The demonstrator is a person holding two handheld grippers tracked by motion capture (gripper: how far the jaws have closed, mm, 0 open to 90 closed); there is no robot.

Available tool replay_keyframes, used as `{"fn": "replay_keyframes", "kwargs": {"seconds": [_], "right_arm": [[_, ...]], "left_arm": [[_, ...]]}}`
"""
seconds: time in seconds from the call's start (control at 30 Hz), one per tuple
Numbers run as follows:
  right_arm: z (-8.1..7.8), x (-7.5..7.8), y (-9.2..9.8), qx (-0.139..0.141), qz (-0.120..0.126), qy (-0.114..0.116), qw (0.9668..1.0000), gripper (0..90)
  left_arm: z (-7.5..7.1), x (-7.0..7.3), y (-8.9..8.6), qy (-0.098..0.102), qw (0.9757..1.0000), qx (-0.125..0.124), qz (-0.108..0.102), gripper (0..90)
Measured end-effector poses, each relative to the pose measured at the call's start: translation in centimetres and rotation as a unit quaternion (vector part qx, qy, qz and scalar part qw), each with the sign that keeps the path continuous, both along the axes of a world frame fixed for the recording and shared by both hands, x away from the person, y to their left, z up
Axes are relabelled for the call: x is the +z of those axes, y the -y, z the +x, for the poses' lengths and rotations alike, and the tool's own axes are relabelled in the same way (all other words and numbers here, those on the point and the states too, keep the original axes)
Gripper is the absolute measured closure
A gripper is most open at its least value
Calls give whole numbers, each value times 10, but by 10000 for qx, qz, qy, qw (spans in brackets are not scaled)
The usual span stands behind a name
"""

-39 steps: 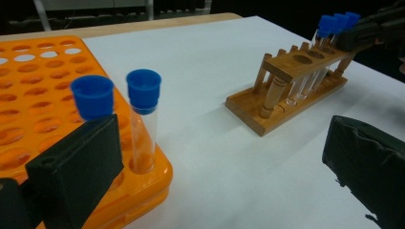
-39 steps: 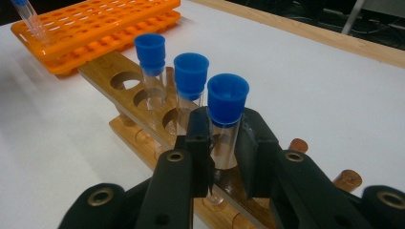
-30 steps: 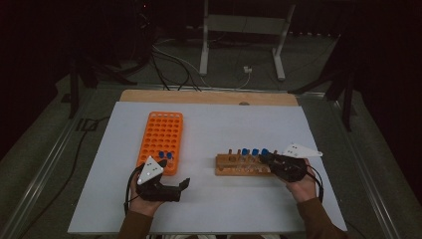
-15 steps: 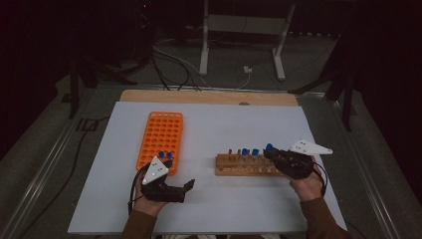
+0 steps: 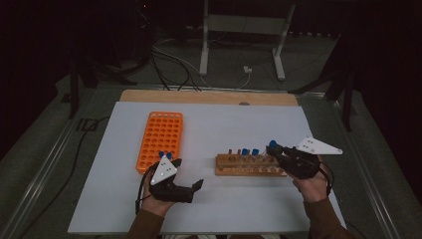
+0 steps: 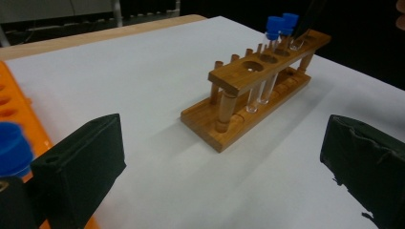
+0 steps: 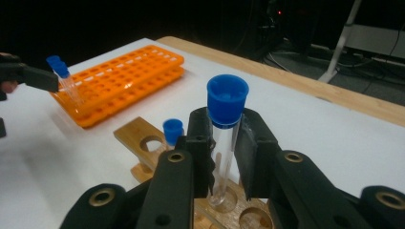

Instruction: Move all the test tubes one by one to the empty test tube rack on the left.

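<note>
Pads of the right tool (image 7: 224, 157) pinch a blue-capped tube (image 7: 223, 143), upright, its foot at a hole of the wooden rack (image 5: 249, 164). Two more capped tubes (image 5: 250, 152) stand in that rack. Left tool (image 5: 188, 184) sits spread and holds nothing, low over the white worktop (image 5: 219, 124), just beside the orange rack (image 5: 161, 137) with two capped tubes at its near end.
</note>
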State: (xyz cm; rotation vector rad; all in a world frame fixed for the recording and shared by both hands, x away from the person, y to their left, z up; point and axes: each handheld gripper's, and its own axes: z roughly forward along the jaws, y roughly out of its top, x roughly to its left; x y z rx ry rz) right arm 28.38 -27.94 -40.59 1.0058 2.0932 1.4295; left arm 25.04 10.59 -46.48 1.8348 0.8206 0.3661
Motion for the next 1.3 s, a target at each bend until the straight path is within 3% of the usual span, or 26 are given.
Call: {"fn": "replay_keyframes", "kwargs": {"seconds": [0.13, 0.53, 0.77, 1.03, 1.3], "right_arm": [[-3, 5, -2, 115, 0, 31, 9999, 765], [-5, 1, -24, 570, 161, -182, 9981, 764], [-7, -7, -44, 836, 58, -333, 9959, 764], [-8, -13, -58, 982, -57, -434, 9942, 763], [-5, -13, -67, 1054, 26, -483, 9933, 763]], "left_arm": [[1, 0, 5, -12, 10000, -60, 36, 22], [5, 6, 18, 3, 9998, -190, -29, 32], [6, 8, 33, 36, 9995, -324, -5, 47], [9, 13, 49, 173, 9992, -338, -119, 166], [15, 9, 72, 153, 9991, -387, 121, 337]]}}
